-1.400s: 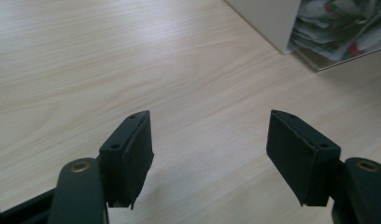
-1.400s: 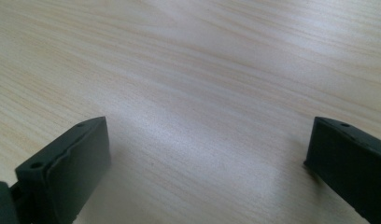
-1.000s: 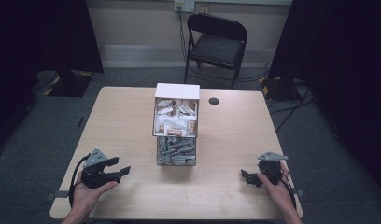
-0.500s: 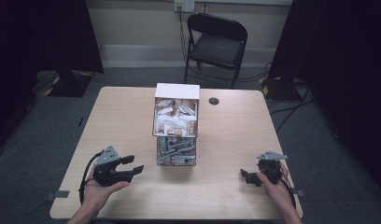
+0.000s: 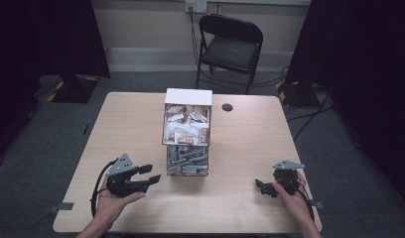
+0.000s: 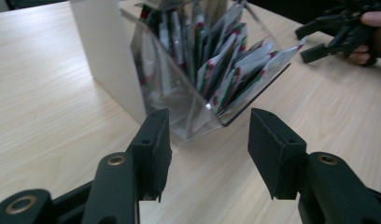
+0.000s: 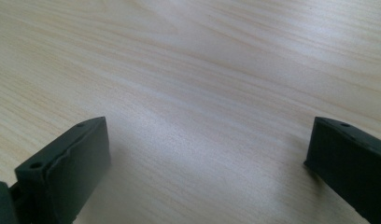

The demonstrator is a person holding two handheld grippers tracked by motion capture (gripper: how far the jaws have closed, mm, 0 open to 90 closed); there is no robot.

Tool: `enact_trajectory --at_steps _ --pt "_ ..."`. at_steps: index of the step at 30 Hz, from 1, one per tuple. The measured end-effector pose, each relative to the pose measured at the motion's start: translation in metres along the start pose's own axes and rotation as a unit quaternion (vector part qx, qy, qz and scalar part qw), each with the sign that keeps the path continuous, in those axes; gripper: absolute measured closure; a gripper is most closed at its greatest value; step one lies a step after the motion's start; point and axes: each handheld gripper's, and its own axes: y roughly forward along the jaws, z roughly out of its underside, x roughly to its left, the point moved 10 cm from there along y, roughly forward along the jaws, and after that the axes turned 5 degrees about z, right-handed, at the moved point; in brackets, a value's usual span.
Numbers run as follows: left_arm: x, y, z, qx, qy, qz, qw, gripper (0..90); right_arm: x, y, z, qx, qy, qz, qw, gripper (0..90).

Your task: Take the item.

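Two grippers show in the high view, one at each lower corner of the table [image 5: 141, 119]. The left gripper [image 5: 152, 174] sits at lower left of that frame in the person's left hand [image 5: 111, 201], its jaws pointing right toward the clear box [image 5: 186, 148] of packets at the middle of the frame. The jaws stand partly apart and have just been closing, with nothing between them; in the left gripper view the left gripper [image 6: 209, 144] has only bare tabletop in its gap, and the clear box [image 6: 198, 107] lies just beyond the tips, in the upper middle of the frame. The packets [image 6: 226, 70] stand on edge inside it (white with red and green marks), and a white panel [image 6: 109, 56] closes the box on its left side in that view.

The right gripper [image 5: 260, 186] rests at lower right of the high view in the right hand [image 5: 292, 201], well apart from the box. Its jaws are wide apart and hold nothing, with pale wood grain of the table [image 7: 202, 93] between them in the right gripper view. A folding chair [image 5: 230, 44] stands beyond the table at the top of the high view.
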Motion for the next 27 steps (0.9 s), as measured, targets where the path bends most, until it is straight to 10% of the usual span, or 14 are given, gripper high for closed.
enact_trajectory --at_steps 27 --pt "-0.032 0.041 -0.037 0.007 0.013 0.072 0.9973 61.1 0.001 0.001 -0.001 -0.001 -0.001 -0.002 1.0 0.0"
